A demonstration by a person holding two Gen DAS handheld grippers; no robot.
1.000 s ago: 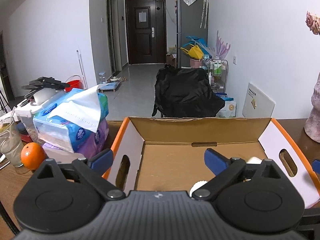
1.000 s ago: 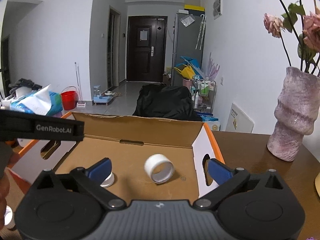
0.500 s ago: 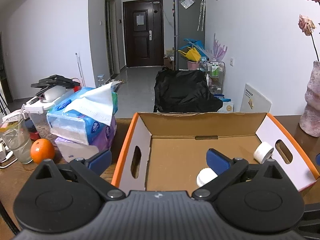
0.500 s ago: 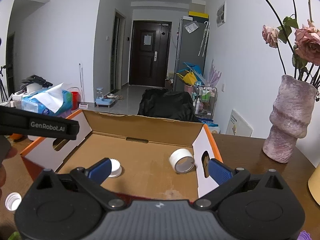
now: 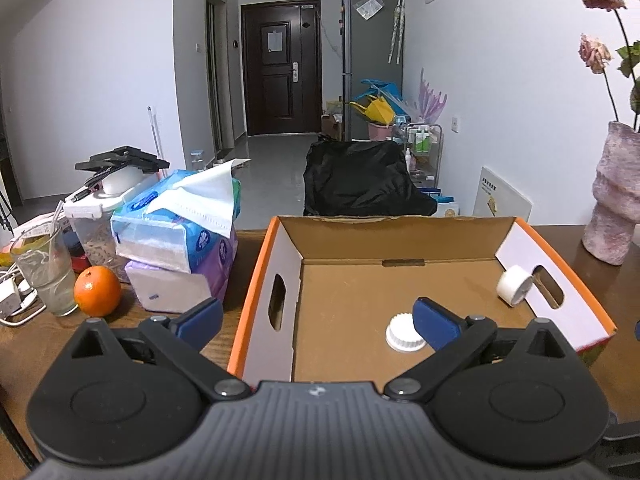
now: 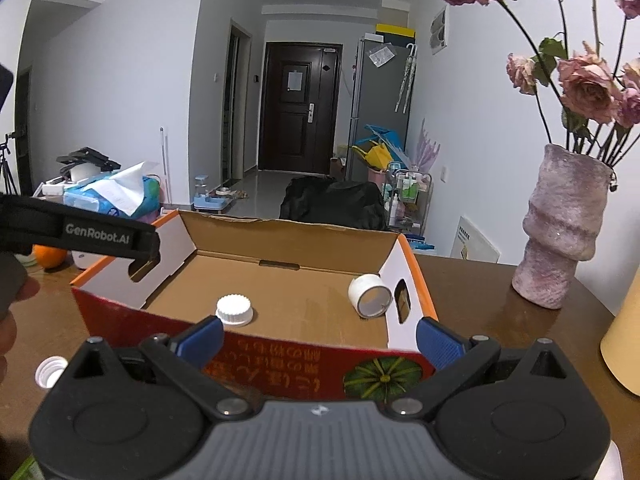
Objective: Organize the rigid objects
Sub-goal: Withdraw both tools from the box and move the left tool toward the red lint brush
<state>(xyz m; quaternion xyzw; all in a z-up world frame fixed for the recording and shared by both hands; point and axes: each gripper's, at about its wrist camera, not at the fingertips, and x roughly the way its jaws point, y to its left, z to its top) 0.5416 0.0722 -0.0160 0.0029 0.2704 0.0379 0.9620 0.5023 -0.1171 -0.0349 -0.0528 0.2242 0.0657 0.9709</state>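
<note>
Both my grippers empty. Left gripper (image 5: 318, 314) spread wide, nothing between the fingers, straddling the left wall of the cardboard box (image 5: 276, 264): left finger outside, right finger over the box floor. Right gripper (image 6: 318, 334) also wide open, empty, just in front of the box's red printed near wall (image 6: 280, 360).

Task items: white ribbed cap (image 5: 404, 334) sits flat on the box floor, near the front; my left gripper's right fingertip overlaps it in view, contact unclear. White tape roll (image 5: 514, 285) lies on its side against the box's right wall, next to the handle cutout. Second white cap (image 6: 50, 371) outside the box on the table, open side up, left of my right gripper.

Clutter left of box: tissue packs (image 5: 180, 232) stacked, orange (image 5: 97, 291) beside them, drinking glass (image 5: 44, 268) with a straw, clear container (image 5: 98, 224) behind. Pink textured vase (image 6: 560, 228) with dried roses stands on the table right of the box, well apart. Yellow object at far right edge, can't identify.

Surface: dark brown wooden table (image 6: 480, 320). Room: white walls, dark door (image 5: 280, 68) down a hallway, grey fridge (image 5: 368, 64), black bag (image 5: 360, 184) behind the box, small cart with bottles.
</note>
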